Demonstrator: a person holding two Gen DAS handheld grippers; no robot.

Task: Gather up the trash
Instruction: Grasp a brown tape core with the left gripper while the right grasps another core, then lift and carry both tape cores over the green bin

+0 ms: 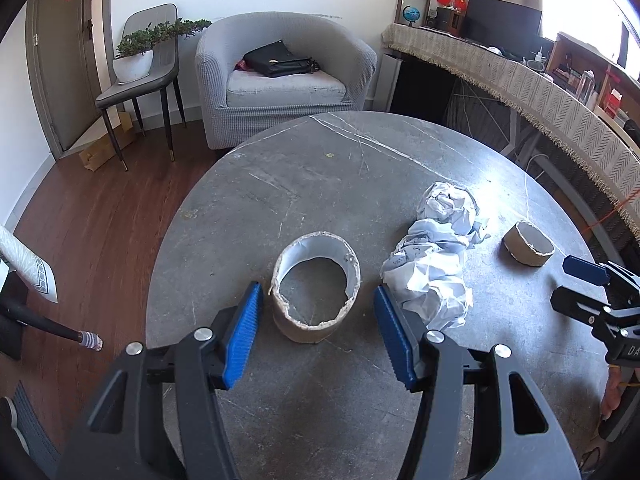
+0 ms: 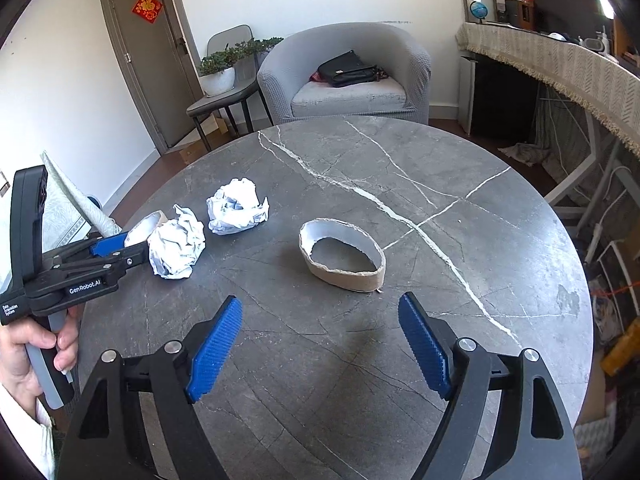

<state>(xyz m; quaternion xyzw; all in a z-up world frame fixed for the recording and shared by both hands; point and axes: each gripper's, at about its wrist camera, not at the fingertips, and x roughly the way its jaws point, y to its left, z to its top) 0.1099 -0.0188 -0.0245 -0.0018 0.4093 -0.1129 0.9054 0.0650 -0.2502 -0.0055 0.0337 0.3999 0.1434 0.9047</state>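
On the round table (image 2: 400, 184) a low cardboard ring (image 2: 343, 256) lay near the middle. To its left sat two crumpled paper balls (image 2: 236, 211) (the nearer one (image 2: 176, 248) just beside a taller cardboard ring (image 1: 316, 286)). Behind the table stood an armchair (image 2: 348, 72), a bag (image 2: 348, 69) on its seat.

Both views bright, lit by daylight from a window (image 1: 576, 8) at upper right, which blows out to white with a faint coloured flare at the frame edge. Glare patch on the grey bench (image 1: 492, 184) beside the crumpled paper (image 1: 436, 252); only a soft, weak shadow under the right hand-held gripper (image 2: 320, 344). Focus sharp throughout, no motion blur; strong fisheye bending of the counter (image 1: 540, 92) and door (image 2: 152, 60), black vignette in the corners.
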